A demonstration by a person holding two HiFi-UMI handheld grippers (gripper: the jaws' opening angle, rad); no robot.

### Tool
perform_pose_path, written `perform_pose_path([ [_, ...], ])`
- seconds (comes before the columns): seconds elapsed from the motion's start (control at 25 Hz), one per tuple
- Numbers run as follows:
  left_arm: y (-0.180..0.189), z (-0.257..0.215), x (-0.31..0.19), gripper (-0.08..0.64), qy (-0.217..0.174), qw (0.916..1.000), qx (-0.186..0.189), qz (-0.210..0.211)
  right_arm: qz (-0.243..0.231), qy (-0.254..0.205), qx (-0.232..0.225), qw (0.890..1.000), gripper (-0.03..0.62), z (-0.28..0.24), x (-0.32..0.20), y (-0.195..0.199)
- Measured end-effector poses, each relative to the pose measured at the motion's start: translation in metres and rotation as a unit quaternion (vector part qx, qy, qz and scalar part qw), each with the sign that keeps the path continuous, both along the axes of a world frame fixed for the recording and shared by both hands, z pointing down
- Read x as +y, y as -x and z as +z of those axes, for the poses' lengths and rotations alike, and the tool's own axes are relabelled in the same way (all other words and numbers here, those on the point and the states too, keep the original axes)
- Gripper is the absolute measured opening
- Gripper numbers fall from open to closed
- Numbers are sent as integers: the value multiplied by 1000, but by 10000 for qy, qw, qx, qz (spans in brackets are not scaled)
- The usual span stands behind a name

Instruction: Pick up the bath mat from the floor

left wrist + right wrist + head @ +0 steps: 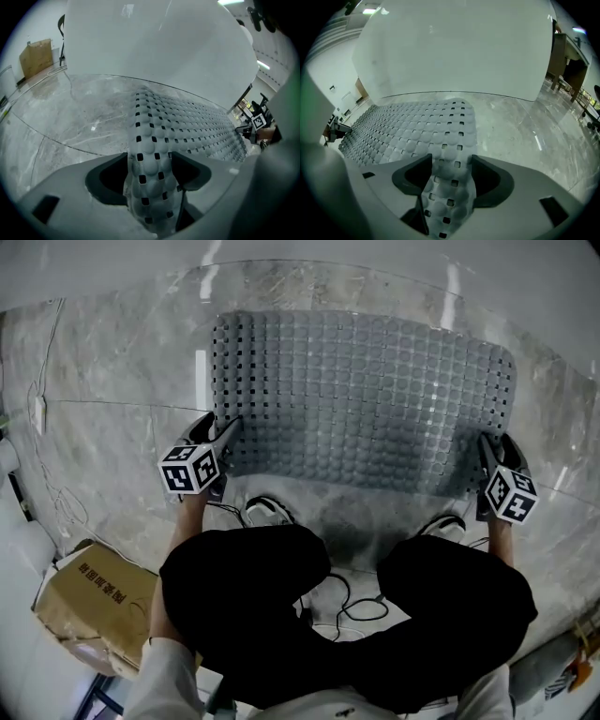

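A grey bath mat (366, 399) with round bumps and square holes lies spread flat on the marble floor (112, 427) before a crouching person. My left gripper (225, 427) is at the mat's near left corner, my right gripper (489, 444) at its near right corner. In the left gripper view the mat (187, 126) runs back between the jaws of the left gripper (149, 161), which stand wide with dark gaps beside it. The right gripper view shows the same: the mat (417, 126) lies loose between the wide jaws of the right gripper (450, 171).
The person's knees in black trousers (244, 587) and white shoes (267, 512) are just behind the mat's near edge. A cardboard box (89, 601) sits at the lower left. Black cables (352, 606) trail on the floor between the feet. A white wall (154, 42) rises beyond the mat.
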State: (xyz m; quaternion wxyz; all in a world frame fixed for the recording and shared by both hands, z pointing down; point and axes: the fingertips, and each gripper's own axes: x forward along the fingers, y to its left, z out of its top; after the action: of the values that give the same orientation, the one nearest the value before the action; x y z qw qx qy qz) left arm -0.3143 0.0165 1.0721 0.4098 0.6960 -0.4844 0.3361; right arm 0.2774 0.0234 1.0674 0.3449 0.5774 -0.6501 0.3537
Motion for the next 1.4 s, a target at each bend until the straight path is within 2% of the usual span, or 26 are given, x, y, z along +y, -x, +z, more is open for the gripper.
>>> perform_pose_path([
  [0.08,-2,1,-1,277,-21,9999,-54,107,9,36,61,10000,248,-1,-2,-2],
  [0.12,-4,1,-1,270,-26,9999,-57,145,18,71,90,9999,181,-1,-2,-4],
  [0.24,-10,0,0,216,-24,9997,-76,250,-25,184,23,9998,162,-3,-2,-5],
  [0.4,-18,-8,0,168,-201,9986,-260,421,-347,166,-72,9992,89,-10,-2,8],
  [0.52,-25,-22,0,124,-319,9980,-277,466,-437,129,-192,9988,71,-21,-3,15],
  [0.68,-34,-53,3,106,-289,9980,-208,516,-603,84,-398,9974,63,-49,0,26],
  [0.92,-58,-122,-9,90,-350,9954,-85,887,-1040,29,-529,9932,54,-113,-8,51],
  [1.16,-71,-205,-12,83,-291,9930,-219,1127,-1609,9,-445,9860,51,-199,-13,68],
  [1.4,-69,-317,-6,83,-316,9927,-226,1146,-1550,-141,-428,9869,50,-312,-9,56],
])
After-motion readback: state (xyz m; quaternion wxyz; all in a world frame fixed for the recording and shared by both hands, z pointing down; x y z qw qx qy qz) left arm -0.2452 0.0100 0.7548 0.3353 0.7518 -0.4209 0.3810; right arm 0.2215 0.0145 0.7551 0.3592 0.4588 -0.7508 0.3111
